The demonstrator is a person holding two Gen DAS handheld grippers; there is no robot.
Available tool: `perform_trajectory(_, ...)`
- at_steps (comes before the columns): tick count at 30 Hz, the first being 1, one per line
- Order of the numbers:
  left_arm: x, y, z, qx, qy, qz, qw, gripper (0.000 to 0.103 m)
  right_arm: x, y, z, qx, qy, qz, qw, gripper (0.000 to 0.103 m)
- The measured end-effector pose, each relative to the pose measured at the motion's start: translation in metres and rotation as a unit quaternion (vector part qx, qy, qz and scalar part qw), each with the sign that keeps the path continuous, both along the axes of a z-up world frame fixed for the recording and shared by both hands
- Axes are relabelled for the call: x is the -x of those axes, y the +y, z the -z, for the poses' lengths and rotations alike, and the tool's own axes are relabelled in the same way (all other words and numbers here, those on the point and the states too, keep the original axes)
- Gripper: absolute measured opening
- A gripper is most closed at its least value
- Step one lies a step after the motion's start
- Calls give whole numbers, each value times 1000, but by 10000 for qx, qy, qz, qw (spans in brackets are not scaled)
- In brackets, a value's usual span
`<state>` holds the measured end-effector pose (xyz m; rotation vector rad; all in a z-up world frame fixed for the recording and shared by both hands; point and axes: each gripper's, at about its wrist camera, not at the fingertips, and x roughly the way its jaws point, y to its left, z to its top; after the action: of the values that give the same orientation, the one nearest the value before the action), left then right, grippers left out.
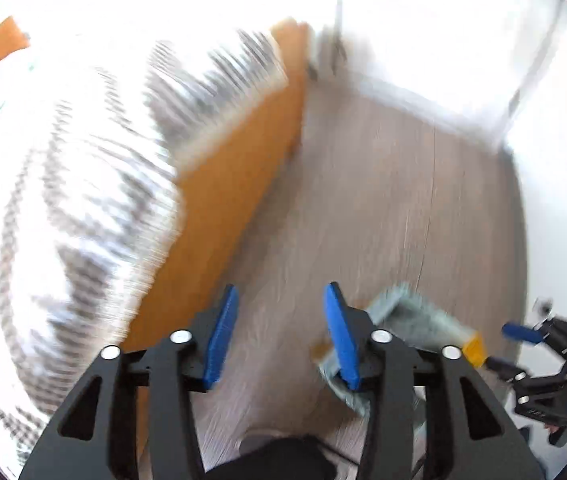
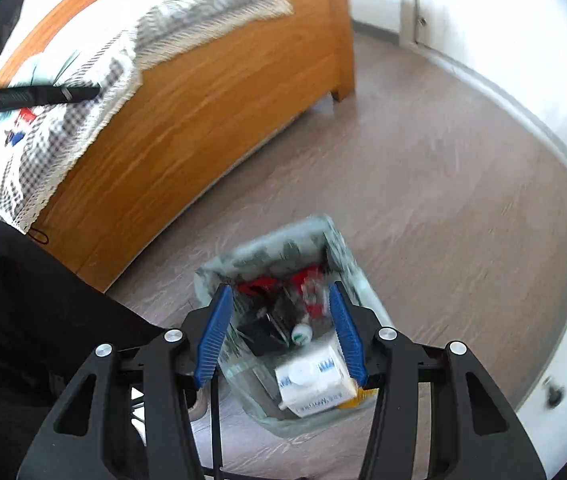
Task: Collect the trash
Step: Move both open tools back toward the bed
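A lined trash bin [image 2: 283,240] stands on the floor beside the bed. Inside it lie a white carton [image 2: 315,384], red wrappers [image 2: 267,284] and dark items. My right gripper [image 2: 279,332] is open and empty, hovering above the bin's opening. My left gripper [image 1: 279,332] is open and empty over the floor, with the bin [image 1: 415,316] just to its right. The right gripper [image 1: 523,334] also shows at the far right of the left wrist view. A red and blue item [image 2: 19,124] lies on the bed cover. The left wrist view is blurred.
A wooden bed frame [image 2: 203,112] with a checked cover [image 2: 83,92] fills the left side. Grey wood floor [image 2: 423,200] lies to the right, bounded by a white wall and door [image 2: 483,20]. The person's dark clothing [image 2: 23,300] is at lower left.
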<state>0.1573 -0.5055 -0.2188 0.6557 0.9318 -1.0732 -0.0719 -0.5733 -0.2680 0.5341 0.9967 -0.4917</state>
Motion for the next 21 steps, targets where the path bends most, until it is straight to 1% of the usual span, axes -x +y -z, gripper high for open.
perform_trajectory(2,-25,33,-35,477,20,-224,9986,55,-26,7,-24,215,-54,-221,9995,49)
perform_trajectory(3,-37,49,-48,646,19,-337,9973,57,-43,13,-38,328,-120,-368,9987,49)
perform_trajectory(7,-89,109,-90,1020,-132,-841,9911,59,-109,46,-87,784,-459,-930,9915,49)
perform_trajectory(8,-104,123,-98,1093,-187,-1000,9888,61,-126,56,-99,873,-574,-1052,9889,50)
perform_trajectory(9,-122,141,-107,1179,-214,-1157,9860,64,-143,68,-111,954,-715,-1175,9859,54)
perform_trajectory(10,-138,155,-113,1271,-215,-1330,9827,64,-162,81,-122,1006,-869,-1307,9825,54)
perform_trajectory(12,-177,187,-122,1439,-172,-1907,9709,64,-197,107,-143,1021,-1157,-1534,9760,54)
perform_trajectory(13,-197,205,-124,1485,-74,-2191,9643,64,-215,118,-151,998,-1292,-1646,9728,54)
perform_trajectory(15,-234,239,-131,1597,50,-2537,9540,64,-254,144,-164,961,-1501,-1908,9653,54)
perform_trajectory(18,-284,299,-138,1712,-121,-3079,9358,64,-315,186,-174,1043,-1691,-2310,9525,54)
perform_trajectory(19,-301,322,-137,1801,-56,-3320,9259,64,-338,200,-175,1045,-1723,-2433,9488,54)
perform_trajectory(20,-316,345,-134,1908,63,-3625,9122,64,-360,213,-175,1035,-1765,-2547,9451,54)
perform_trajectory(21,-329,366,-131,1982,162,-3865,9006,64,-379,225,-174,1004,-1800,-2628,9426,54)
